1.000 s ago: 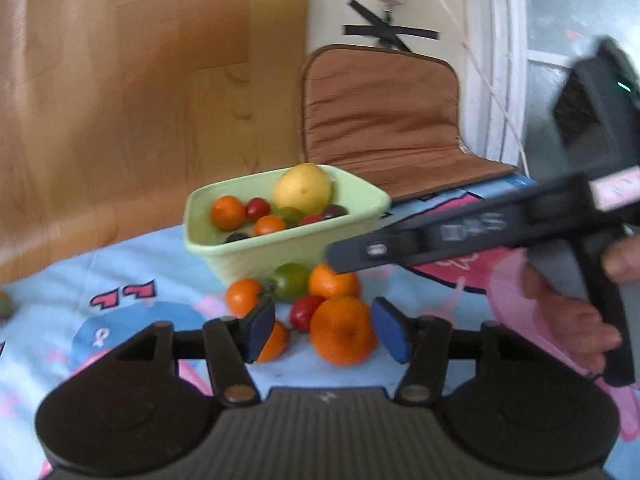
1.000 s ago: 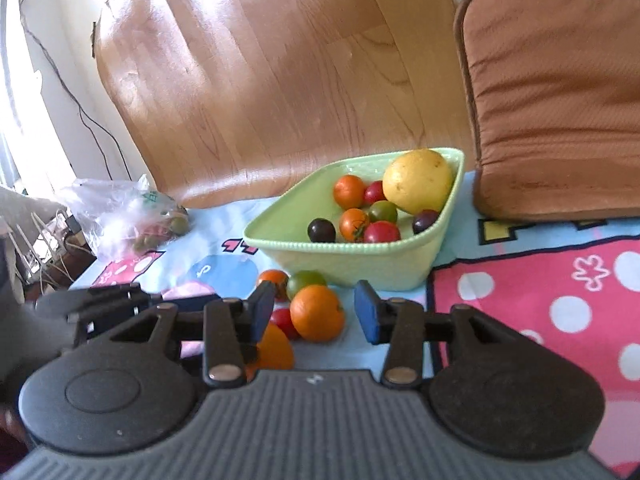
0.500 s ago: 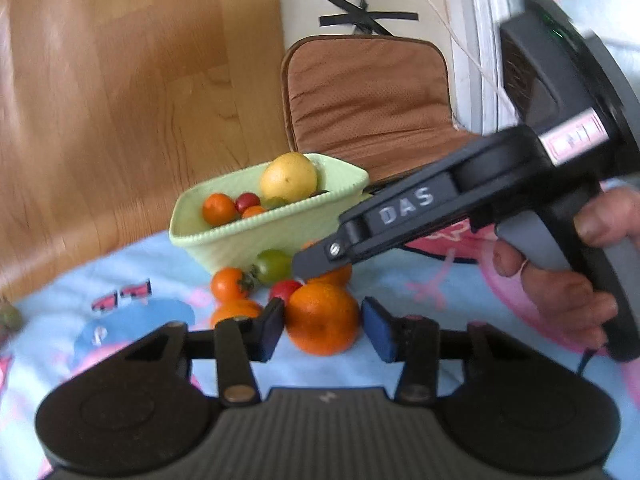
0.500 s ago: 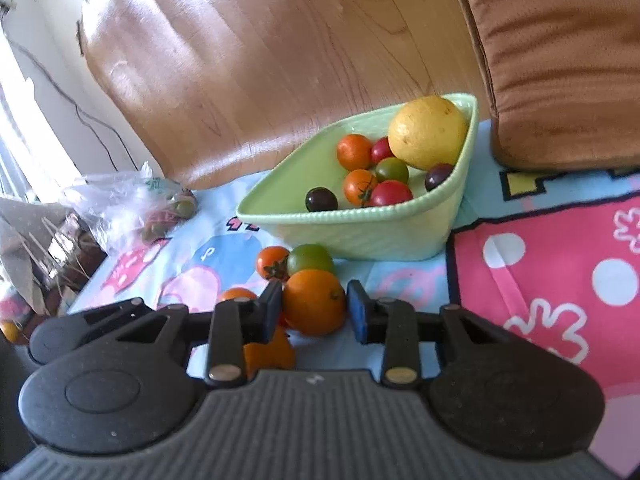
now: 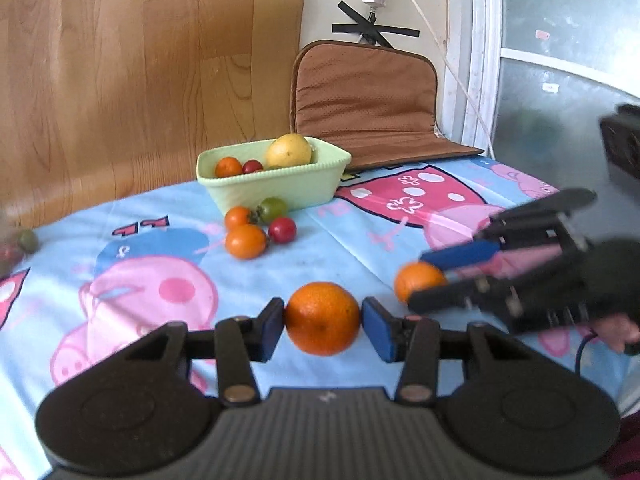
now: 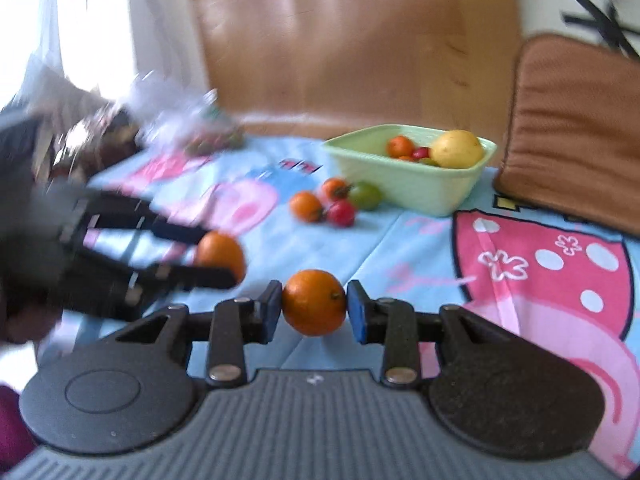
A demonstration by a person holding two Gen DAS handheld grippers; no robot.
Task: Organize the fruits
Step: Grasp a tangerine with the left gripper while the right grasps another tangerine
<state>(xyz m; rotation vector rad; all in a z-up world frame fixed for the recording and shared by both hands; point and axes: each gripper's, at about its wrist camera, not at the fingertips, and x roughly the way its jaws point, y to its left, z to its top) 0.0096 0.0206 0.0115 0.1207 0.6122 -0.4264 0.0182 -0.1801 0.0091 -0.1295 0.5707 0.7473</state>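
My left gripper [image 5: 322, 328] is shut on a large orange [image 5: 322, 318] and holds it above the tablecloth. My right gripper [image 6: 313, 309] is shut on a smaller orange [image 6: 314, 302], also lifted. Each gripper shows in the other's view: the right one [image 5: 436, 280] with its orange [image 5: 418, 285], the left one [image 6: 208, 256] with its orange [image 6: 220, 254]. A pale green bowl [image 5: 276, 190] at the back holds a yellow lemon [image 5: 289, 149] and small tomatoes. Several tomatoes [image 5: 256, 226] lie in front of it.
A brown cushion [image 5: 364, 100] leans on the wall behind the bowl. A wooden panel [image 5: 140, 60] stands at the back left. A clear plastic bag [image 6: 188, 128] lies at the far left of the cartoon-print tablecloth [image 5: 120, 288].
Both grippers closed on an orange each beside the bowl, then lifted and pulled back towards me. The bowl and remaining tomatoes now sit farther away.
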